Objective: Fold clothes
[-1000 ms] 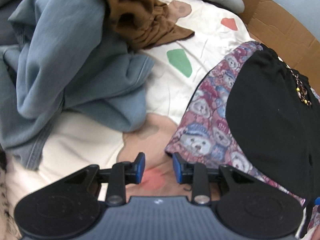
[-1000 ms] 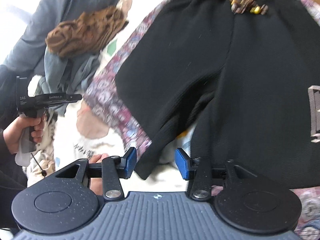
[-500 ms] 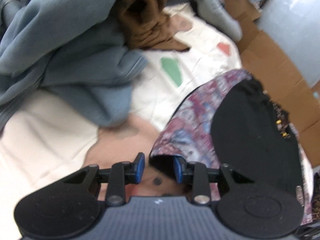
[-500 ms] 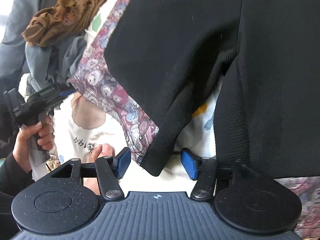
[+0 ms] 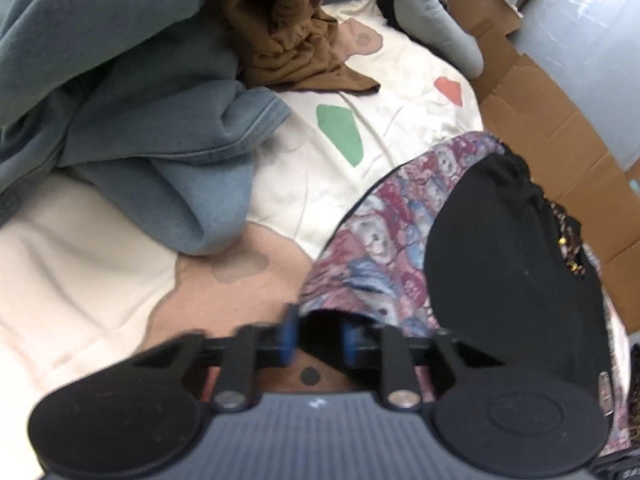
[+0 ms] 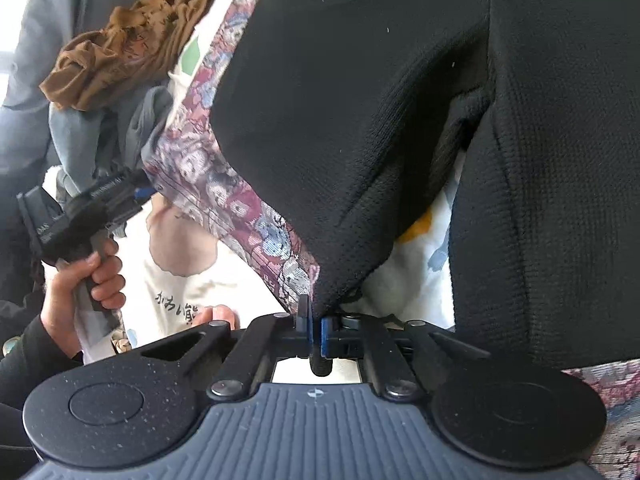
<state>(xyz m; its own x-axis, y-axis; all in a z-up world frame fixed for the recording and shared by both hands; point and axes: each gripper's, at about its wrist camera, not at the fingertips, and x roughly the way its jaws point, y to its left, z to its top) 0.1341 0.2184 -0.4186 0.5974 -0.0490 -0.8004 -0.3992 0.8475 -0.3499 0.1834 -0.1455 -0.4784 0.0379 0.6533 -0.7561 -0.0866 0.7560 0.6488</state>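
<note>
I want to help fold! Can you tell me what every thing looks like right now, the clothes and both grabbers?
Black shorts: spread out flat, one leg corner pinched.
Right gripper: shut on the shorts' hem.
Left gripper: open, at the patterned cloth's edge.
Patterned cloth: lying under the shorts.
Brown garment: crumpled.
Blue sweatshirt: bunched in a heap.

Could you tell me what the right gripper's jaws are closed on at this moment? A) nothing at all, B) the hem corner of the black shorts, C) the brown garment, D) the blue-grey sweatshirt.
B: in the right wrist view the right gripper has its jaws pressed together on the bottom corner of the black shorts, while the brown garment lies far off, untouched.
</note>
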